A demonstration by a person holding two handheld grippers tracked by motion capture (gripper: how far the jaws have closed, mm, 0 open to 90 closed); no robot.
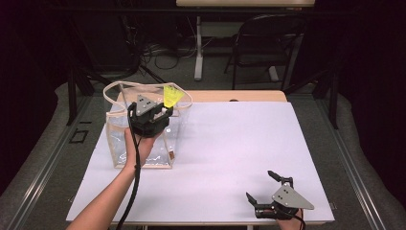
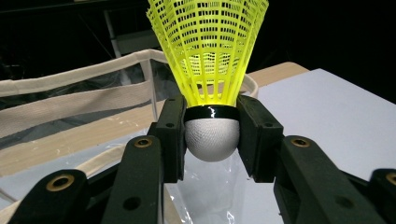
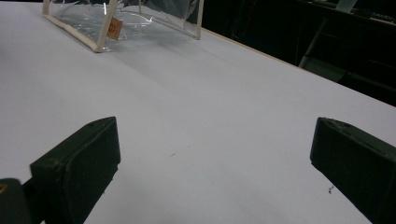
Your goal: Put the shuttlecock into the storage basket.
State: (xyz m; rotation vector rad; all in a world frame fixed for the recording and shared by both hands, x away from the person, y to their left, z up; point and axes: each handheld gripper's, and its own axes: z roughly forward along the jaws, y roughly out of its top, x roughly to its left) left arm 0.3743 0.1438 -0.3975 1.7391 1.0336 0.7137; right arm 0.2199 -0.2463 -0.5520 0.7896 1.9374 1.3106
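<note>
Holding a neon-yellow plastic shuttlecock (image 2: pixel 211 70) by its white rounded cork, the left gripper (image 1: pixel 163 112) hangs over the open top of a clear plastic tote bag with cream fabric trim (image 1: pixel 115 143). Its jaws are clamped on either side of the cork just below the black band, and the shuttlecock's long axis runs straight out along them, skirt pointing away from the hand. The bag's mouth lies directly beneath and slightly ahead of the cork, so the drop likely turns on lining the cork up inside the rim. Well apart at the near right edge of the white tabletop (image 1: pixel 230 158), the right gripper (image 1: pixel 265 187) rests with jaws spread wide and empty.
</note>
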